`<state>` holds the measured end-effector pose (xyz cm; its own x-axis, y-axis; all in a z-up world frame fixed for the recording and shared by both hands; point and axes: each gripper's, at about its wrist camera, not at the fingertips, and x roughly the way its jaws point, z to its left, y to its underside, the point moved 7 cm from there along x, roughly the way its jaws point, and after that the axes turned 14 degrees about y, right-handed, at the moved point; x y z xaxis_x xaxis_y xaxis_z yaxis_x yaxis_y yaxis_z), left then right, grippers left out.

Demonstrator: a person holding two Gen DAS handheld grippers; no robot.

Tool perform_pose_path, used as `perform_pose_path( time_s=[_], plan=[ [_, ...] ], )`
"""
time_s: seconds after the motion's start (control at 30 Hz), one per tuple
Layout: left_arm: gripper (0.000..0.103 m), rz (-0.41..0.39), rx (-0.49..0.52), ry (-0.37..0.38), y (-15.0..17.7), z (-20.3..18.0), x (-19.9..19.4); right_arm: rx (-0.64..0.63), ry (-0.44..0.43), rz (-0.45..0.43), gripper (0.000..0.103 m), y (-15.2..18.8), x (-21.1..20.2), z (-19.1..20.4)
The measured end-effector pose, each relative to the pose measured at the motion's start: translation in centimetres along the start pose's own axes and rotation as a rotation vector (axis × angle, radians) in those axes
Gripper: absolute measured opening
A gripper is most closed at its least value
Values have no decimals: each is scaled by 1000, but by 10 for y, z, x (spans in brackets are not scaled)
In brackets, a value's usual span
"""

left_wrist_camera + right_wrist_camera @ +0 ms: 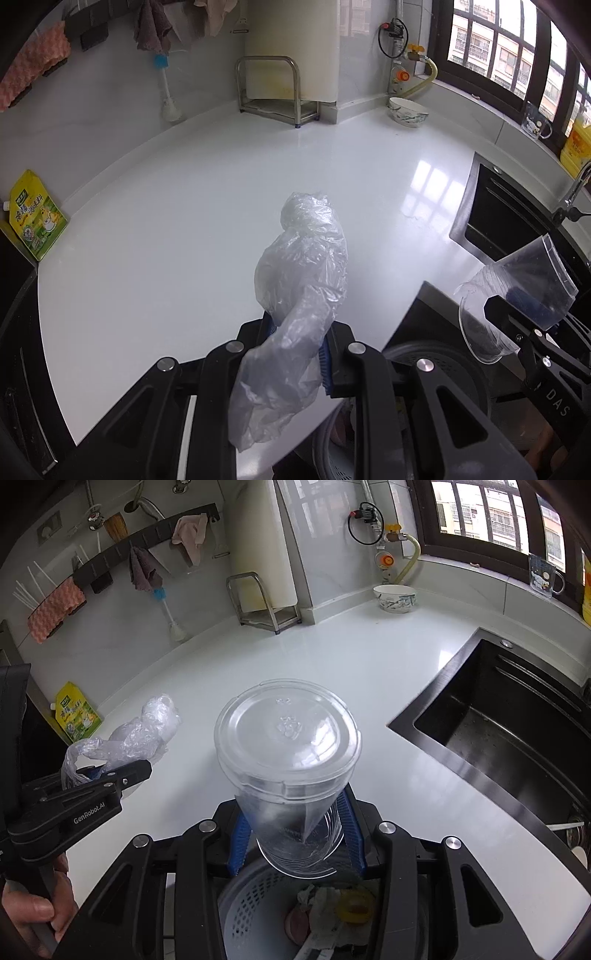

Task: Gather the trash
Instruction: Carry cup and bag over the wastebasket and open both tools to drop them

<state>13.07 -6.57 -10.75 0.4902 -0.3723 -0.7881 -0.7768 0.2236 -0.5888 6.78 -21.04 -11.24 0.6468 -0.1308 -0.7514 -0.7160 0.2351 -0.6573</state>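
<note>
Above white counter (pixel 369 672) by black sink (pixel 509 731): left claw (pixel 295 332) clenched on plastic bag (pixel 299 280), right claw (pixel 291 834) grasping clear cup (pixel 288 760).

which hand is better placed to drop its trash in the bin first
Right, probably: its clear cup hangs directly over the perforated bin, while the left's plastic bag sits mostly over the counter.

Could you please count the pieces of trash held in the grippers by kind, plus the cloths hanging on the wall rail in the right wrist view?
Crumpled plastic bag, in the left gripper: 1
Clear plastic cup, in the right gripper: 1
Hanging cloths: 3
Total: 5
</note>
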Motion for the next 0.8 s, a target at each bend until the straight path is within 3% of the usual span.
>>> perform_pose_path(
  time_s=[0.4,0.8],
  plan=[
    [20,66,2,39,71,-56,0,0,-5,113,42,73,-17,-47],
    [21,174,17,79,131,-81,30,-40,-26,246,42,135,1,-51]
  ],
)
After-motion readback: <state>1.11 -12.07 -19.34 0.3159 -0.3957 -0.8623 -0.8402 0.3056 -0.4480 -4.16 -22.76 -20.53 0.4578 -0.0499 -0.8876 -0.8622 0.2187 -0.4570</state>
